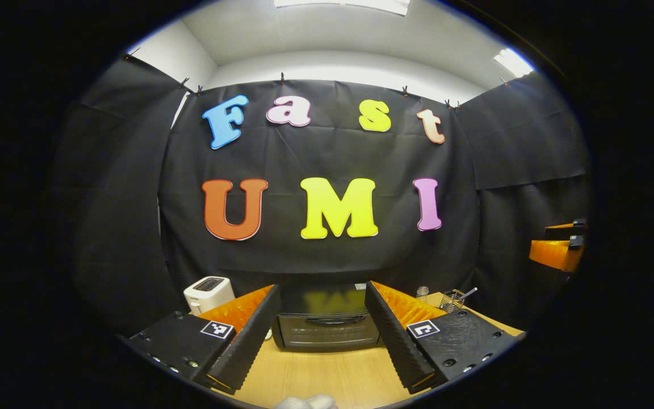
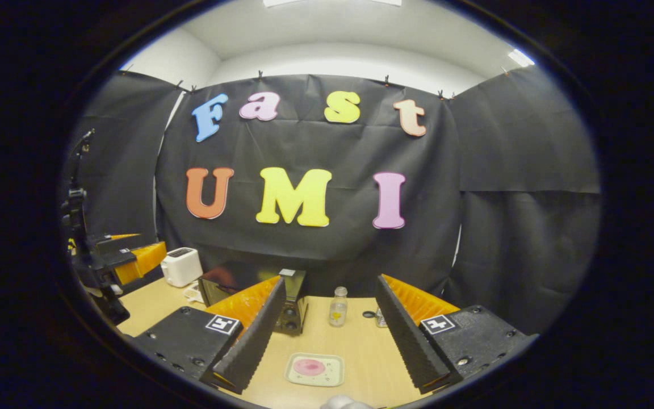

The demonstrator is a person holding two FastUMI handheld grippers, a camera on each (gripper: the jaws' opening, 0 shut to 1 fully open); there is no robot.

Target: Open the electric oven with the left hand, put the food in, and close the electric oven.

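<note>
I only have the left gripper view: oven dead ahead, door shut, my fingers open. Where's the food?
Observer: A small tray with a pink item lies on the table, in front of the right gripper, whose jaws stand open around nothing.
Operator: Anything near that tray?
Observer: A small glass bottle stands upright behind it, beside the oven.
Operator: Does the right gripper view see my gripper?
Observer: Yes, the left gripper shows at its left edge, above the table, near the white toaster.
</note>
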